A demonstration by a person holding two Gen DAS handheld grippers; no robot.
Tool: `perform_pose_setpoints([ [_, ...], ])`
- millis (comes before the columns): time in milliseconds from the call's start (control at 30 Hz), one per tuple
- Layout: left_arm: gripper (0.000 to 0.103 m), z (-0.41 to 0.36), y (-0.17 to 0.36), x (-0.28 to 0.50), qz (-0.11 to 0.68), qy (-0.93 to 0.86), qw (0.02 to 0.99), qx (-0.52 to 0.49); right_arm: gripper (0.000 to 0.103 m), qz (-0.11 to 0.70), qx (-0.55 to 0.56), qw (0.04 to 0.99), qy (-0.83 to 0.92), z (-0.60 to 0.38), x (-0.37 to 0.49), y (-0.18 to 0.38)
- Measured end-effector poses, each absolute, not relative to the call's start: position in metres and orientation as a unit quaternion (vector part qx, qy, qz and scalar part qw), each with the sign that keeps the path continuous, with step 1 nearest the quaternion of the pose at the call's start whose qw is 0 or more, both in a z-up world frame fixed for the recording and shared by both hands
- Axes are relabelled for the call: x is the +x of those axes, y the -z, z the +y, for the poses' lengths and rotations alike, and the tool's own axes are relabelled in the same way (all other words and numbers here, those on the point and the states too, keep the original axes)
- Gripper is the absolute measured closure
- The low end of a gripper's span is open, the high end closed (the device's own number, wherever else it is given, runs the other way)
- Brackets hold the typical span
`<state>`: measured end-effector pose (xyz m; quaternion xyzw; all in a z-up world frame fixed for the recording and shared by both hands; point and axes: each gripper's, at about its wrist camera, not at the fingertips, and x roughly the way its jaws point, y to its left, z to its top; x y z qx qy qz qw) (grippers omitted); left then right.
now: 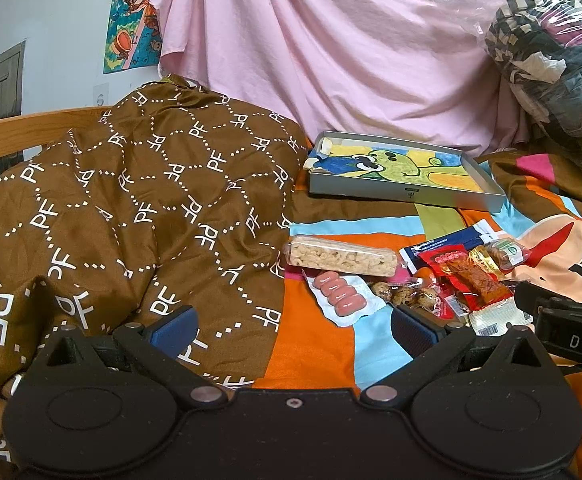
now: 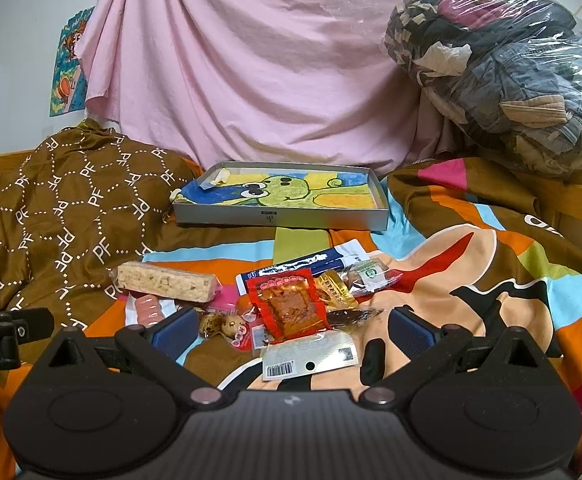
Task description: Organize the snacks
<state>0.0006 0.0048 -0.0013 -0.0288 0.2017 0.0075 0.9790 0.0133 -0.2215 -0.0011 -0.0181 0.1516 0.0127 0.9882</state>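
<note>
A pile of snacks lies on the colourful bedsheet: a puffed rice bar (image 1: 341,255) (image 2: 166,281), a pack of pink sausages (image 1: 341,294) (image 2: 148,309), quail eggs (image 1: 405,294) (image 2: 223,325), a red spicy strip pack (image 1: 471,276) (image 2: 293,308), a blue-white packet (image 1: 447,246) (image 2: 303,264) and small wrapped sweets (image 1: 507,254) (image 2: 367,276). A shallow grey box (image 1: 403,194) (image 2: 279,216) with a frog drawing stands behind them. My left gripper (image 1: 293,326) is open and empty, just short of the sausages. My right gripper (image 2: 291,330) is open around the near end of the red pack, not closed on it.
A brown quilt (image 1: 131,208) (image 2: 63,208) with white letters is heaped to the left. A pink sheet (image 1: 331,48) hangs behind. A plastic bag of clothes (image 2: 503,64) sits at the back right. The bed's wooden frame (image 1: 19,132) runs along the left.
</note>
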Motion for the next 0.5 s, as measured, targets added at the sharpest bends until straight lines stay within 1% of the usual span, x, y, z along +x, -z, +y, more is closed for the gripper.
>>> perform_pose_setpoints([
  [500, 0.001, 0.0024, 0.0060, 0.0029, 0.207, 0.001, 0.978, -0.030, 0.000, 0.153, -0.019, 0.988, -0.013, -0.2203, 0.0142, 0.0017],
])
